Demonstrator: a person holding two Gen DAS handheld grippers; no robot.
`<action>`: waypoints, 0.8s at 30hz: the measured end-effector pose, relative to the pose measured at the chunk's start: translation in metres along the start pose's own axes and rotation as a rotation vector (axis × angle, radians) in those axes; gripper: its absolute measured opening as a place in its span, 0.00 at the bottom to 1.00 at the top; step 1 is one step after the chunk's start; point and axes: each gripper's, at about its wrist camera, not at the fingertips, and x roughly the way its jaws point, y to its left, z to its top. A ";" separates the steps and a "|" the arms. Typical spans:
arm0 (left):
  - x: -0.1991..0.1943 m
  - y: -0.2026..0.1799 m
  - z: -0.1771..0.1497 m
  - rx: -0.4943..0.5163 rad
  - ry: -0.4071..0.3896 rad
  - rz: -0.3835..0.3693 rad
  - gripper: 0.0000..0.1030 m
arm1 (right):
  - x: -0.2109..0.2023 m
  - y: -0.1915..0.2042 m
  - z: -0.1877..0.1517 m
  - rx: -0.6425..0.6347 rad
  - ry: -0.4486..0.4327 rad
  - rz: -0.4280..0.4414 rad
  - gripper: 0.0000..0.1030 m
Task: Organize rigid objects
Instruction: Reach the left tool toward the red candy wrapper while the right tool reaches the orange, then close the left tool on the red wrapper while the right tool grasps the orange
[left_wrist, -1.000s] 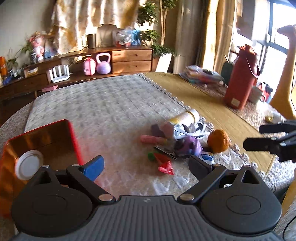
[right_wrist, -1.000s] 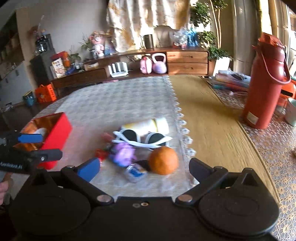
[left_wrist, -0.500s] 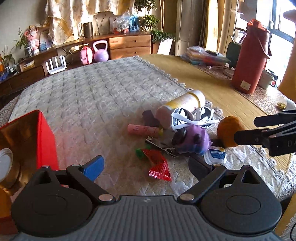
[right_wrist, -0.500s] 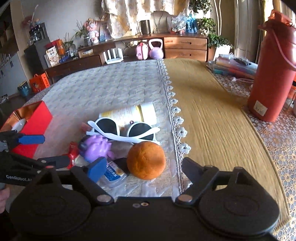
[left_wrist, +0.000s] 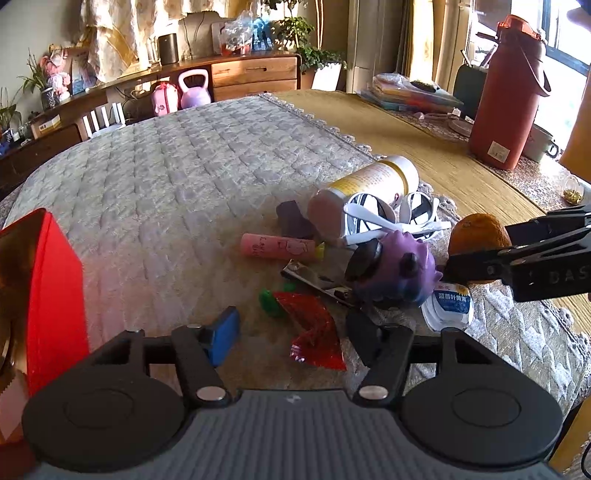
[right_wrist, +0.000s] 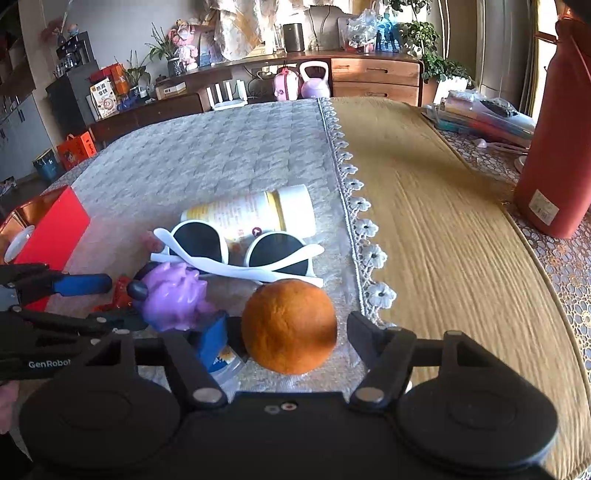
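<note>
A pile of objects lies on the quilted cloth: an orange (right_wrist: 290, 325), a purple spiky toy (left_wrist: 397, 271), white sunglasses (right_wrist: 236, 253), a yellow-white bottle (left_wrist: 364, 188) on its side, a pink tube (left_wrist: 277, 246), a metal nail clipper (left_wrist: 317, 282), a red wrapper (left_wrist: 314, 330) and a small blue-labelled container (left_wrist: 448, 304). My left gripper (left_wrist: 293, 332) is open, low over the red wrapper. My right gripper (right_wrist: 288, 332) is open, its jaws on either side of the orange without closing on it. A red box (left_wrist: 40, 295) stands at the left.
A tall red thermos (left_wrist: 508, 92) stands at the right on the yellow mat (right_wrist: 443, 229). Books (left_wrist: 410, 90) lie behind it. The cloth's lace edge (right_wrist: 354, 206) runs beside the pile. A sideboard (left_wrist: 255, 74) stands beyond the table.
Both grippers have moved forward and down toward the pile. The right gripper's jaws now flank the orange; the left now sits close over the red wrapper.
</note>
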 end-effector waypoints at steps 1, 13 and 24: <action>0.000 0.000 0.000 0.002 -0.004 -0.001 0.53 | 0.000 -0.001 0.000 0.004 -0.002 0.001 0.62; -0.004 0.005 0.001 -0.013 -0.011 0.018 0.23 | -0.003 0.004 0.002 -0.005 -0.008 -0.035 0.51; -0.024 0.015 0.004 -0.038 -0.017 0.022 0.21 | -0.030 0.008 -0.001 0.005 -0.019 -0.054 0.51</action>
